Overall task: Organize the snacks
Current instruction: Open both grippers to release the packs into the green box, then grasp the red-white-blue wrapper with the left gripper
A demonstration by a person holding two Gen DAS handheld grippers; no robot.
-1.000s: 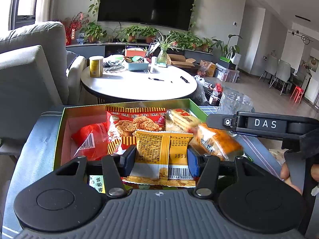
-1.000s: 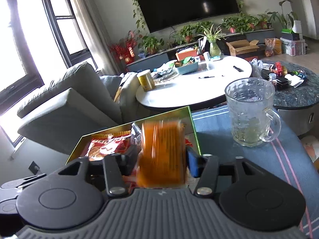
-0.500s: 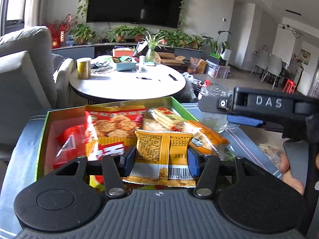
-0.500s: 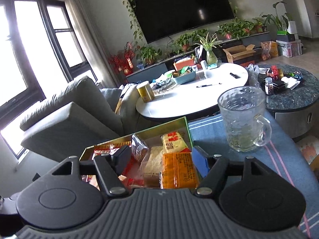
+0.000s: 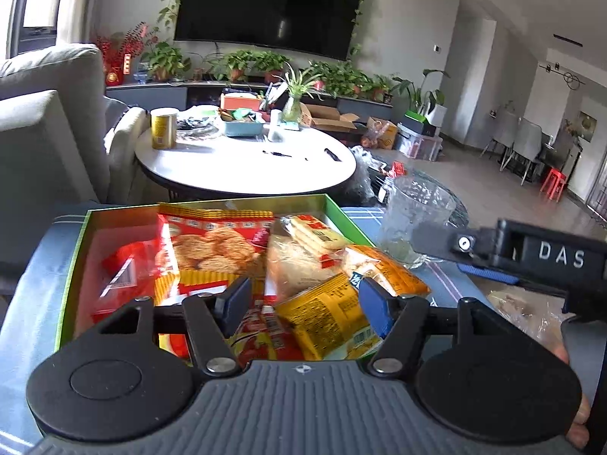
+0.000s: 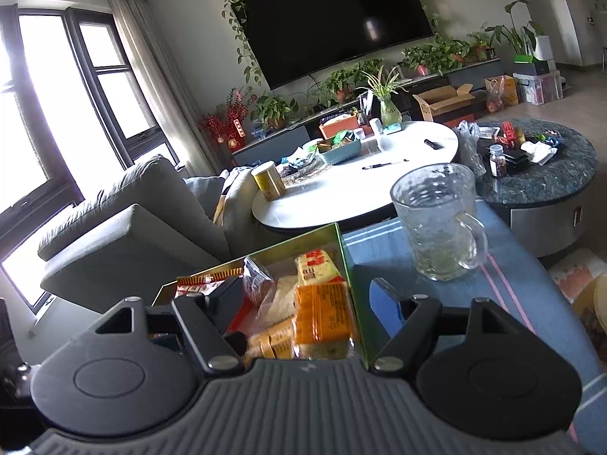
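A green snack box [image 5: 72, 265] sits on a blue striped cloth and holds a red-and-yellow biscuit bag [image 5: 212, 242], a red packet [image 5: 121, 269], a clear bag [image 5: 299, 265] and an orange packet [image 5: 383, 269]. My left gripper [image 5: 303, 303] hangs over the box's near side, its jaws opening. A yellow packet [image 5: 326, 314] lies tilted between them, clear of the left pad. My right gripper [image 6: 307, 299] is open over the box's right wall [image 6: 351, 284]. The orange packet [image 6: 322, 314] lies loose in the box below it. From the left wrist view the right gripper [image 5: 436, 242] shows side-on at the right.
A glass mug [image 6: 436, 220] stands on the cloth [image 6: 417, 295] just right of the box. Behind are a white round table [image 5: 242, 167] with a yellow tin, a dark round table [image 6: 550, 174] and a grey sofa [image 5: 38, 132] at the left. A hand holds the right gripper's handle.
The right gripper let go of the orange packet, which now lies in the box, and spread its jaws. The left jaws have widened and the yellow packet has tipped sideways between them.
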